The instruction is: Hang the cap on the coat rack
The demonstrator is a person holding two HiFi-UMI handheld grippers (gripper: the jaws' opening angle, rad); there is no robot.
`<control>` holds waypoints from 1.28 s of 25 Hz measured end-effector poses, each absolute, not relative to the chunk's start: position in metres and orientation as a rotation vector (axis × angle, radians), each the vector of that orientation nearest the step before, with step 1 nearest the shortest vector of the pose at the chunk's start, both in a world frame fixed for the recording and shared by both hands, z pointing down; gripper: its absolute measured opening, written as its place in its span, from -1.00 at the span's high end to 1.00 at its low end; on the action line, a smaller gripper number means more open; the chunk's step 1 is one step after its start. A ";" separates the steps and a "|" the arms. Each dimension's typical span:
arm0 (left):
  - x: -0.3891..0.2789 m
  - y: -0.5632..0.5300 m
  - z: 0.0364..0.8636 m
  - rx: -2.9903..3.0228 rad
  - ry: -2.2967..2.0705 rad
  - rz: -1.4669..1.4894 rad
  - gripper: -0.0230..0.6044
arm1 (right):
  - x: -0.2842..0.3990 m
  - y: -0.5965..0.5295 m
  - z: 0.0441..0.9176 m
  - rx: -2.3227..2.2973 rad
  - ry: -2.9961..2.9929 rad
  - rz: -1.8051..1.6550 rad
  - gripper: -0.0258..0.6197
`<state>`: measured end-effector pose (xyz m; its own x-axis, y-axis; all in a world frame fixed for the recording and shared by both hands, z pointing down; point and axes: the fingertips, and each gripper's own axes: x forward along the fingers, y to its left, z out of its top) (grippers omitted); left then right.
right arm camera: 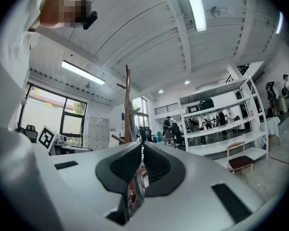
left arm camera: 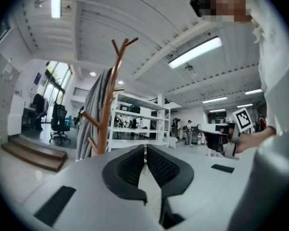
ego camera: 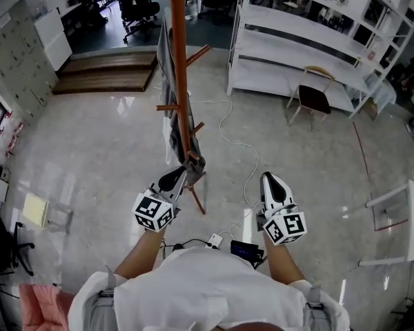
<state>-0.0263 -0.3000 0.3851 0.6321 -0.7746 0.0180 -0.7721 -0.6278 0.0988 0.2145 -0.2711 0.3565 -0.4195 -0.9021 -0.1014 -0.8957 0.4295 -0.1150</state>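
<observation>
Faces the wooden coat rack (ego camera: 180, 81) from close in, looking steeply down along its pole. Holds the left gripper (ego camera: 180, 176) just beside the lower pole, jaws pressed together on nothing, a pose that suits either a reach toward the pegs not yet begun or one just finished. Carries the right gripper (ego camera: 270, 178) well apart from the rack, jaws closed tip to tip and equally empty, apparently parked out of the way since one claw is enough for so light a load. Shows no headwear in either claw; sets what may be the cap (ego camera: 194, 163), a dark rumpled lump, against the pole just past the left gripper's tip, perhaps on a low peg, though too small and shadowed to call. Shows a grey garment (ego camera: 167, 88) draped higher on the rack, above polished floor (ego camera: 103, 143)
</observation>
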 end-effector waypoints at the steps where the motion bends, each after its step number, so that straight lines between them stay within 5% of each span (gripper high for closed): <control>1: -0.031 -0.301 0.387 2.725 -1.316 -0.051 0.83 | 0.215 -0.269 0.355 -1.602 2.516 -0.059 0.83; 32: 0.010 -0.283 0.414 2.735 -1.024 -0.072 0.83 | 0.242 -0.238 0.404 -1.710 2.524 -0.228 0.84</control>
